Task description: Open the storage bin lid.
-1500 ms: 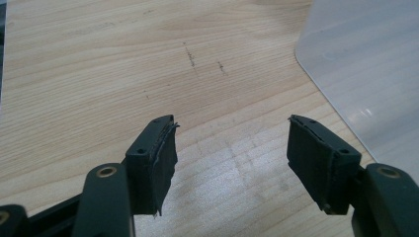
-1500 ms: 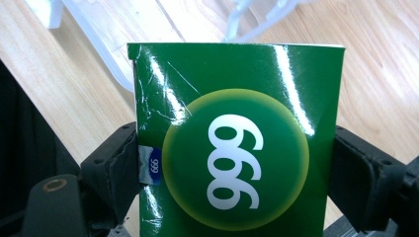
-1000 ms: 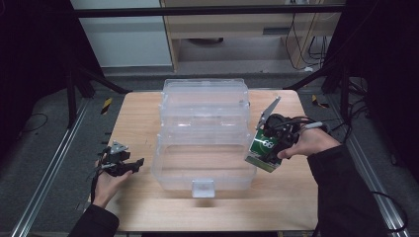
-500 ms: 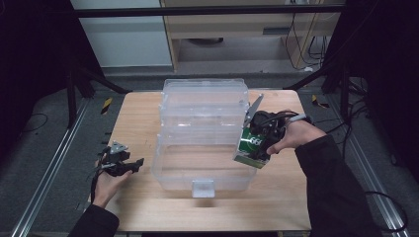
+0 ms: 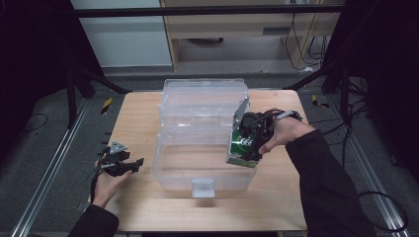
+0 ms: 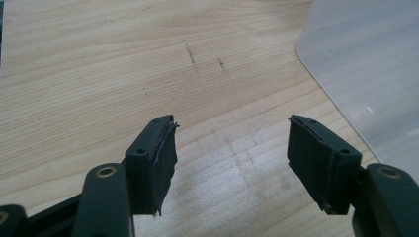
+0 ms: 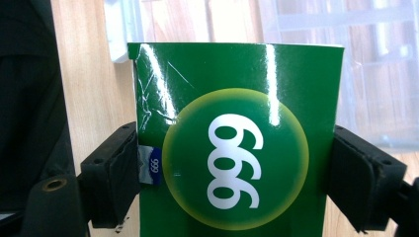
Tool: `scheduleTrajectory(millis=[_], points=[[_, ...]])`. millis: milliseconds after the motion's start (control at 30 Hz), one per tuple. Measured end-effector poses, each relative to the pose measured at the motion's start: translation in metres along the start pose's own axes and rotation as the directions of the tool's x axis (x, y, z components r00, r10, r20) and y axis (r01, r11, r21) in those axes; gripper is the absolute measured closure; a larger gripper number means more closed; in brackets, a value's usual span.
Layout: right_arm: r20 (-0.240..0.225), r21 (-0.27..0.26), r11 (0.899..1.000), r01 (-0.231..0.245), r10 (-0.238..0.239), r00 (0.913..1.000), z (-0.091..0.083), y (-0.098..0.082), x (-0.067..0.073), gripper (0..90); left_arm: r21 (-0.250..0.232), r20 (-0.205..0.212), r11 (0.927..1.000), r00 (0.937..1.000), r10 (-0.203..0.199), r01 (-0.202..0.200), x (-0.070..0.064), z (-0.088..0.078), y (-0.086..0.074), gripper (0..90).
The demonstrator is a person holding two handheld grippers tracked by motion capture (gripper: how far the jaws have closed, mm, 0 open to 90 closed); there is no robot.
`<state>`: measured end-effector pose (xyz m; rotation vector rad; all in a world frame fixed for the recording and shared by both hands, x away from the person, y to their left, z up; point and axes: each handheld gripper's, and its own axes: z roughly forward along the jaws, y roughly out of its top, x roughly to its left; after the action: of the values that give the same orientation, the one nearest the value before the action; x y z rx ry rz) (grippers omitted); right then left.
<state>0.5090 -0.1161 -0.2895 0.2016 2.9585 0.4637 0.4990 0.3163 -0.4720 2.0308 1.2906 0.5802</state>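
Right gripper (image 5: 245,148) carried the green box (image 5: 242,145) leftward over the bin (image 5: 197,163).

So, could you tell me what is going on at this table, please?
A person works with a gripper in each hand. The right gripper is clamped on a green box marked 999, holding it over the right edge of an open clear plastic bin. The left gripper rests open and empty on the wooden table, left of the bin.
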Motion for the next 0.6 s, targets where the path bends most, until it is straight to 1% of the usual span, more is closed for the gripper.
scheduleTrajectory(millis=[67, 167, 333, 467, 600], points=[[-0.007, 0.003, 1.0, 0.02, -0.02, 0.9998, 0.001, 0.003, 0.001, 17.3, 0.001, -0.001, 1.0, 1.0, 0.004, -0.004, 0.0, 0.0, 0.0, 34.8], [-0.017, 0.005, 0.999, 0.038, -0.038, 0.9991, 0.001, 0.006, 0.003, 17.3, 0.001, 0.0, 1.0, 1.0, 0.005, -0.005, 0.0, 0.0, 0.0, 34.7], [-0.04, 0.018, 0.997, 0.07, -0.069, 0.9968, 0.008, 0.01, 0.006, 17.3, 0.0, 0.0, 1.0, 1.0, 0.001, -0.001, 0.0, 0.0, 0.0, 34.8], [-0.043, 0.035, 0.997, 0.072, -0.07, 0.9966, 0.014, 0.012, 0.006, 17.3, 0.002, 0.0, 1.0, 1.0, 0.004, -0.004, 0.0, 0.0, 0.0, 34.8], [-0.06, 0.039, 0.996, 0.085, -0.083, 0.9948, 0.022, 0.011, 0.005, 17.3, 0.003, -0.001, 1.0, 1.0, 0.005, -0.005, 0.0, 0.0, 0.0, 34.7]])
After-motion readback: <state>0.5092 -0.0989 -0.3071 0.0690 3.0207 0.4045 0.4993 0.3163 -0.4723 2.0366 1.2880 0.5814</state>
